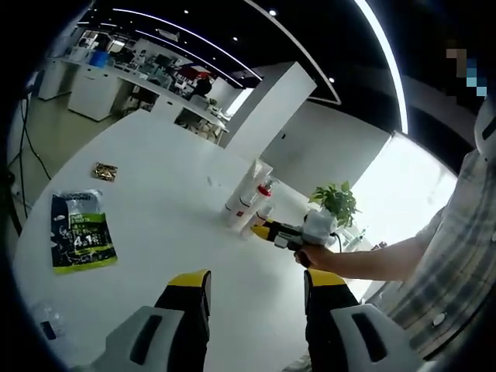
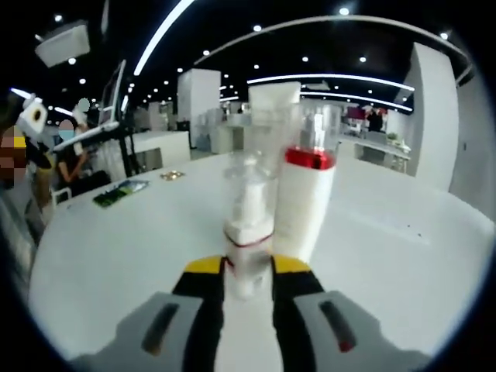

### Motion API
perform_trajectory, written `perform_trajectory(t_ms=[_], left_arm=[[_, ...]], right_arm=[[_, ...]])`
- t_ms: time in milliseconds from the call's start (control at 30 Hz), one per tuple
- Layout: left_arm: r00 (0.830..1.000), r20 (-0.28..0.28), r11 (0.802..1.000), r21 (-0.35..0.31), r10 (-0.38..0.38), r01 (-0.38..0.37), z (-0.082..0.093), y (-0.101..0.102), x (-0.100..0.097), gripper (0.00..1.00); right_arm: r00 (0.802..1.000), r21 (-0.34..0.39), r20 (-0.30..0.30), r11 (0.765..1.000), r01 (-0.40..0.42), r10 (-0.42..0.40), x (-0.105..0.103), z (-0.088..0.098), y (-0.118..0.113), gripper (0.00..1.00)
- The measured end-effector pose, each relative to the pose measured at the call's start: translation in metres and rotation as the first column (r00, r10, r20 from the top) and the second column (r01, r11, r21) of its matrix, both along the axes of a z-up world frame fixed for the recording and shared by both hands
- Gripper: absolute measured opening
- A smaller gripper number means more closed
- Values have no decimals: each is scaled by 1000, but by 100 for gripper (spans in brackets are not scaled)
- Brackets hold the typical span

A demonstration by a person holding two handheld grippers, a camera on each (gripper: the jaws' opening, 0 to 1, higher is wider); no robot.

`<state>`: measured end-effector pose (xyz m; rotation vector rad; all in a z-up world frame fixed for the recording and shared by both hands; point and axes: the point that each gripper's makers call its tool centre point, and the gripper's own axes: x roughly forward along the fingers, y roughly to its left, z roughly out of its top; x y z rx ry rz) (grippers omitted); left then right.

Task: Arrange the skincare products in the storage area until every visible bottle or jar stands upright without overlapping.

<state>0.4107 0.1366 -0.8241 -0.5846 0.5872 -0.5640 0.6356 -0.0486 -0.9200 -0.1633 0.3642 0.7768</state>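
Closely, the right gripper (image 2: 248,280) fingers clenched a clear bottle (image 2: 248,232), standing upright on the white counter (image 2: 387,248) beside a red-banded bottle (image 2: 304,203). Left gripper (image 1: 256,293) fingers stood released, holding nothing.

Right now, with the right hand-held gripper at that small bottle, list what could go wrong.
1. The right hand-held gripper has its jaws close around the small clear bottle, which stands right beside the red-banded bottle. A sideways pull could knock that neighbour over.
2. The tall white tube stands just behind them, so pushing forward might topple it.
3. The jaws sit low on the clear bottle, so it may tip when lifted.
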Motion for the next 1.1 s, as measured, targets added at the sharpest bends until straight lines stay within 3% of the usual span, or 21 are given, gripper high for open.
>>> perform_trajectory(t_ms=[333, 1100], left_arm=[[1000, 3, 1000, -14, 19, -19, 0, 4, -2, 49], [1000, 0, 1000, -19, -8, 8, -3, 1, -1, 47]], right_arm=[[1000, -19, -20, 1000, 7, -8, -4, -3, -8, 21], [999, -66, -22, 998, 23, -25, 9, 1, -13, 15]])
